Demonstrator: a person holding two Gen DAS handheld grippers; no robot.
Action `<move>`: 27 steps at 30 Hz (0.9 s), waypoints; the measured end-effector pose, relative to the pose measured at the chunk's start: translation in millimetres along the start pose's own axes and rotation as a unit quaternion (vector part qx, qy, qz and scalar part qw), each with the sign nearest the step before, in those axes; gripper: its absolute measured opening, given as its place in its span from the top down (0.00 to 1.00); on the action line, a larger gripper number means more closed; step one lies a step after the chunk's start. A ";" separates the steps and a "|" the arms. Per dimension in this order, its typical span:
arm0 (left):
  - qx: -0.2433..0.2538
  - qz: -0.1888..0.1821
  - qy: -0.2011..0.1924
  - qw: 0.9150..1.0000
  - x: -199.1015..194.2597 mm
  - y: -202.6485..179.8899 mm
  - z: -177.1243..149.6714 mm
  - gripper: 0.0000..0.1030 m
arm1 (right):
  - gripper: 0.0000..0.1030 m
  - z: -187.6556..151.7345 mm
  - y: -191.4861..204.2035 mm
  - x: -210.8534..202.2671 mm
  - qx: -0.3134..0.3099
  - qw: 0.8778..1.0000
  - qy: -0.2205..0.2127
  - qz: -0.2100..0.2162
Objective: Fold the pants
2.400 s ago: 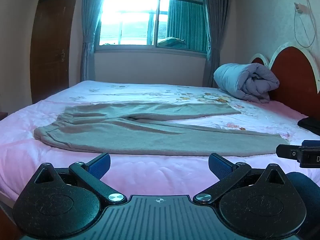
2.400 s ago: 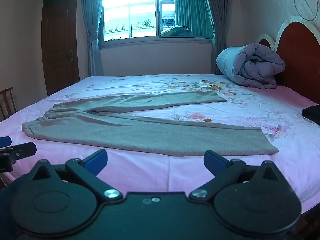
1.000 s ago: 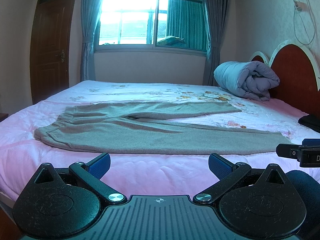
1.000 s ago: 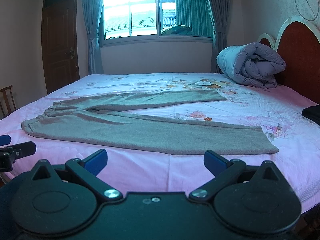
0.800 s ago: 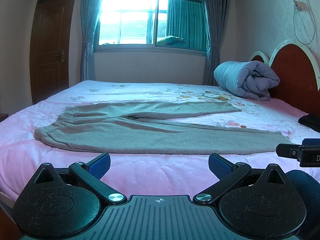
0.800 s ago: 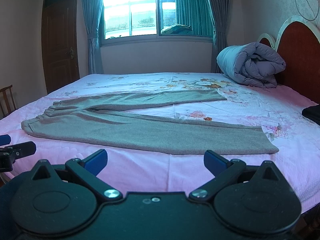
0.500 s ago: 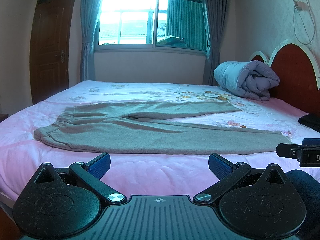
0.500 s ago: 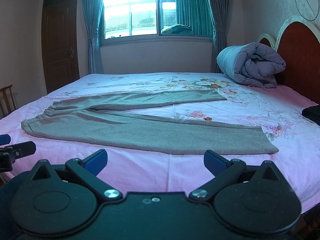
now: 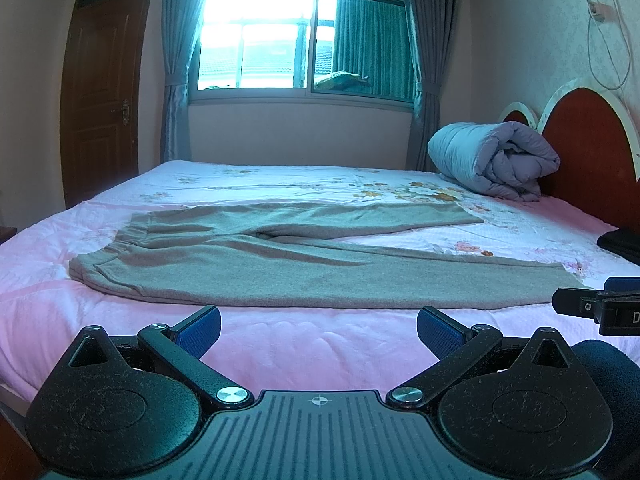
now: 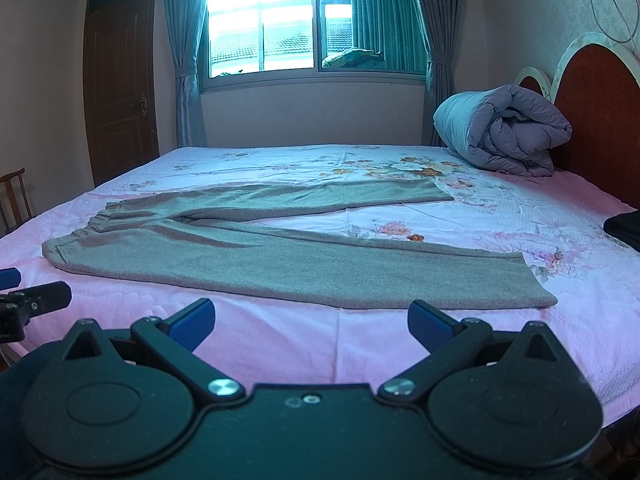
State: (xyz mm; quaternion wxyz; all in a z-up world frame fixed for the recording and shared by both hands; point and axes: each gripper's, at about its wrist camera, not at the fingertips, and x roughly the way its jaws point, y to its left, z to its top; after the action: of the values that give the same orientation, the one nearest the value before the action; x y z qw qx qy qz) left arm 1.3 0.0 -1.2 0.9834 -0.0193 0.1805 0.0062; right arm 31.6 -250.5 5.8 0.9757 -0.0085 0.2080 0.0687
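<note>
so the grey pants are laid out flat across the pink floral bed, waistband over on the left side and the two legs running off to the right in a narrow V; the far leg ends near the flower print in the middle of the sheet, the near leg runs closer to the bed's front edge and its cuff lands well over on the right; nothing folded yet, both legs are single layer and pretty smooth, just a few wrinkles around the crotch and the elastic waist

left tongs are spread wide open with nothing between the blue pads, hovering over the bare pink sheet just in front of the near leg, not touching the fabric; right tongs same deal, wide open and empty, sitting over the sheet just short of the near leg's lower edge; each one pokes into the edge of the other's camera, so they're side by side at the front of the bed

other stuff: a rolled-up bluish-purple duvet sits at the far right against the red headboard; something dark lies on the right edge of the bed, can't tell what it is; window with curtains behind the bed, brown door on the left
</note>
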 end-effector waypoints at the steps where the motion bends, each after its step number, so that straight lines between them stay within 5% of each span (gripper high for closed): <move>1: 0.000 0.000 0.000 1.000 0.3 -0.4 0.1 0.00 | 0.06 -0.1 0.1 0.0 0.000 1.000 0.000 0.000; 19: -0.003 0.000 0.003 1.000 0.5 1.9 -0.6 0.00 | 0.06 -0.2 -1.8 1.6 -0.001 1.000 0.000 0.000; 27: -0.067 0.002 0.023 0.998 10.3 30.3 7.6 0.00 | 0.06 5.2 -9.3 4.3 0.011 1.000 -0.001 0.009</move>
State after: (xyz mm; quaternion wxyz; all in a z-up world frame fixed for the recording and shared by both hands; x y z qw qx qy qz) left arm 13.1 30.6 1.2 0.9755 -0.0848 0.2019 0.0199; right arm 38.9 -258.9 8.8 0.9753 0.0044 0.2075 0.0751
